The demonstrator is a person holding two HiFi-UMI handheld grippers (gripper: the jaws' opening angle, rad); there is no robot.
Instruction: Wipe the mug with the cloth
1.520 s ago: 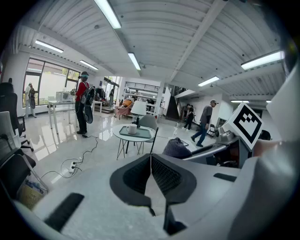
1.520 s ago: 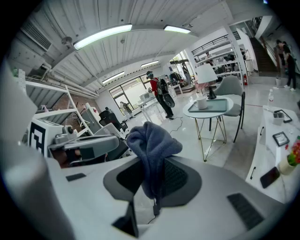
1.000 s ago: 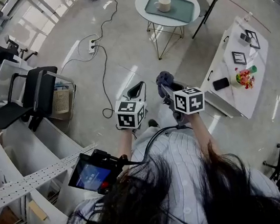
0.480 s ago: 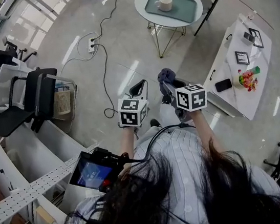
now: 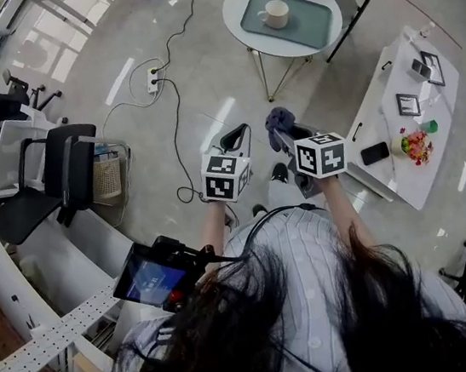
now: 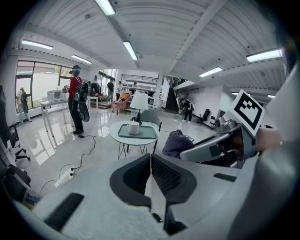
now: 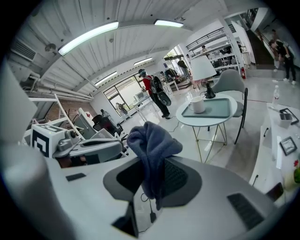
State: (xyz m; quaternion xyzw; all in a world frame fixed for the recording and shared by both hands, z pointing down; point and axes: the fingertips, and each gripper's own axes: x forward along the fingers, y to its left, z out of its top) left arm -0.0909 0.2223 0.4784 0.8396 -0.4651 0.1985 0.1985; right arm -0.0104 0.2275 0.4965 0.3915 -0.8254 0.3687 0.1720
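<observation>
Grips cloth (image 7: 152, 145) in rt gripper (image 7: 153, 180), jaws pinched on its fold, bulk bunched above as wiping pad. Carries lt gripper (image 6: 150, 174) jaws together, empty, prob. free to steady mug (image 5: 275, 14). Locates mug upright on tray (image 5: 315, 27), round table (image 5: 235, 9), well ahead; wiping not begun.

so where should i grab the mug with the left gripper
Likely its handle, coming from the left: the mug stands upright on the tray with the handle sticking out leftward, which leaves the body free for the cloth in the right gripper.
</observation>
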